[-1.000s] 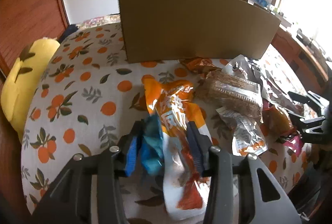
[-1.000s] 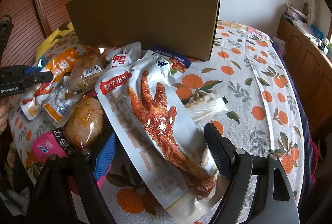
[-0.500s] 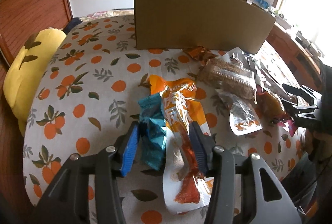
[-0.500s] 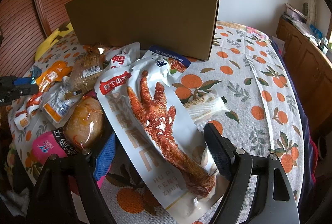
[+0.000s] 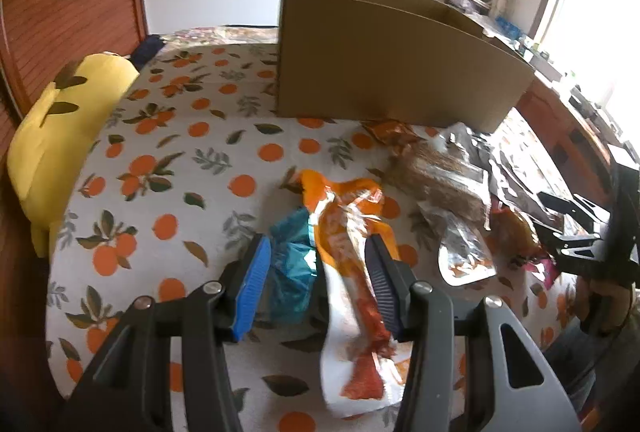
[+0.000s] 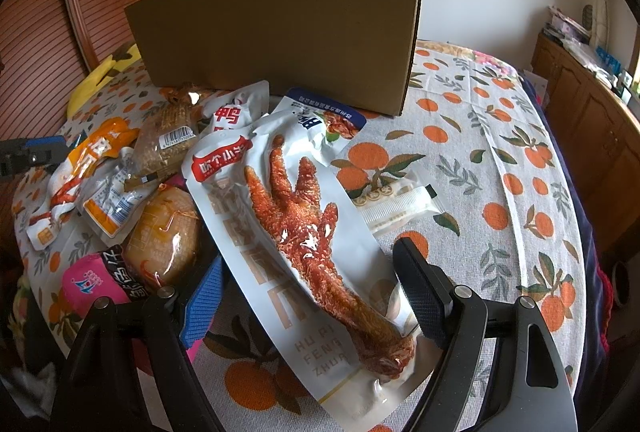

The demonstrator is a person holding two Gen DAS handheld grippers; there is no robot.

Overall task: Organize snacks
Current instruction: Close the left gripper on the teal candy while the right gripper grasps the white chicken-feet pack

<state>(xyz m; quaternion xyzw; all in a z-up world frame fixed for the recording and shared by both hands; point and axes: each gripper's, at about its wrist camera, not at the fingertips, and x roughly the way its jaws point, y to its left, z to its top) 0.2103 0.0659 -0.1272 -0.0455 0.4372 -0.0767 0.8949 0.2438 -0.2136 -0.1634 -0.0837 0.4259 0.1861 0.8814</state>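
Left hand-held gripper (image 5: pixel 316 286) pinching orange snack pouch (image 5: pixel 352 256) plus teal packet (image 5: pixel 292 264), lower centre: light, floppy, slippery; grip mid-body. Right hand-held gripper (image 6: pixel 308 296) spread around chicken-foot pouch (image 6: pixel 304 228).

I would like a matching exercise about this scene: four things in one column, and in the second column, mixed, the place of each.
Things:
1. cardboard box
2. chicken foot packet
3. teal packet
4. yellow plush pillow

Places:
A. between the fingers of the left gripper, beside an orange packet
B. at the edge of the bed, by the wooden wall
C. standing at the back, behind the pile of snacks
D. lying between the open fingers of the right gripper

Pairs: 1-C, 2-D, 3-A, 4-B
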